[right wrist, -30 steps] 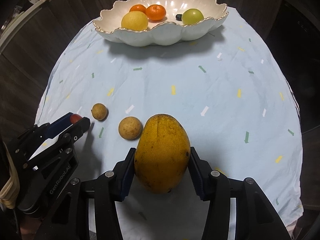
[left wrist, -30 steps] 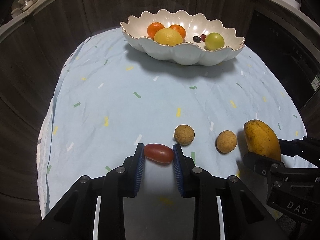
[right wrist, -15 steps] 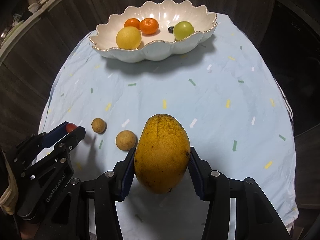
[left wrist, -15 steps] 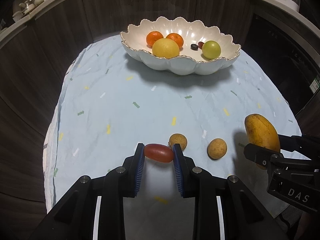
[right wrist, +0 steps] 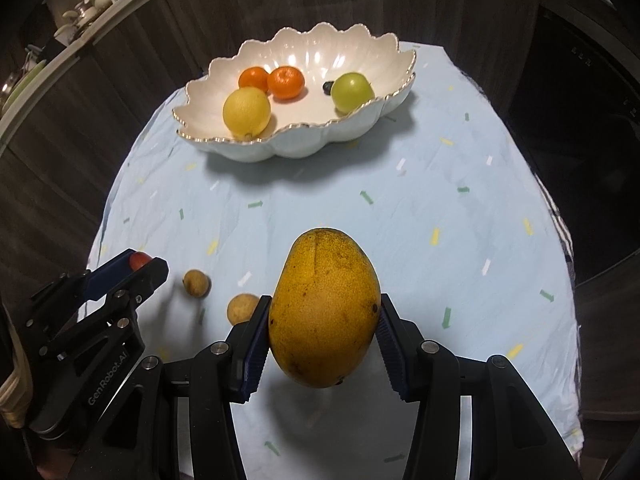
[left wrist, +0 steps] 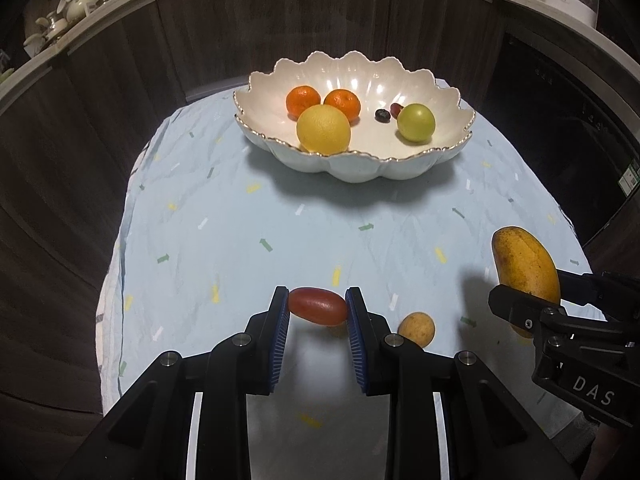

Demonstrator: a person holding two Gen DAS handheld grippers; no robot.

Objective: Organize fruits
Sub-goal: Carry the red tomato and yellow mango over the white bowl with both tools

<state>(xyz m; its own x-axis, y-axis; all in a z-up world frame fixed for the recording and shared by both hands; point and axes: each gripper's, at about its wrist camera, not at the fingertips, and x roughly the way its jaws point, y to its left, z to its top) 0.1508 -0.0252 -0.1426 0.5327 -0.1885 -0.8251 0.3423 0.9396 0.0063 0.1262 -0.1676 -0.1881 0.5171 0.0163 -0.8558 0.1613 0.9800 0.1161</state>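
Left wrist view: the left gripper [left wrist: 318, 312] had its blue pads pinching a small red oblong fruit [left wrist: 318, 311] end to end, fruit held clear of the pale blue cloth [left wrist: 240, 240]. Straight ahead at the far end of the cloth sat the scalloped white bowl [left wrist: 452, 120], holding two oranges, a yellow citrus [left wrist: 323, 129], a green fruit [left wrist: 416, 123] and two small dark bits (too small to name). One small tan round fruit [left wrist: 416, 329] lay on the cloth just beside the gripper's right finger. At the right edge the right gripper [left wrist: 532, 292] carried a mango [left wrist: 524, 268]; its body read "DAS".

Right wrist view: the right gripper's jaws stood partway apart, clamped on the mango's flanks w/ the fruit upright and off the cloth. Two tan round fruits [right wrist: 197, 282] [right wrist: 242, 307] lay on the cloth between the grippers. The left gripper showed low left, red fruit at its tip, "GenRobot.AI" printed on its housing.

Step in hand, as I judge it: both picks done, carry to the bowl under way. Next move calls for bringing each fruit over the rim to a bare patch of the bowl, lowering before letting go (mango is heavy, could knock the others), then coming back for the tan ones.
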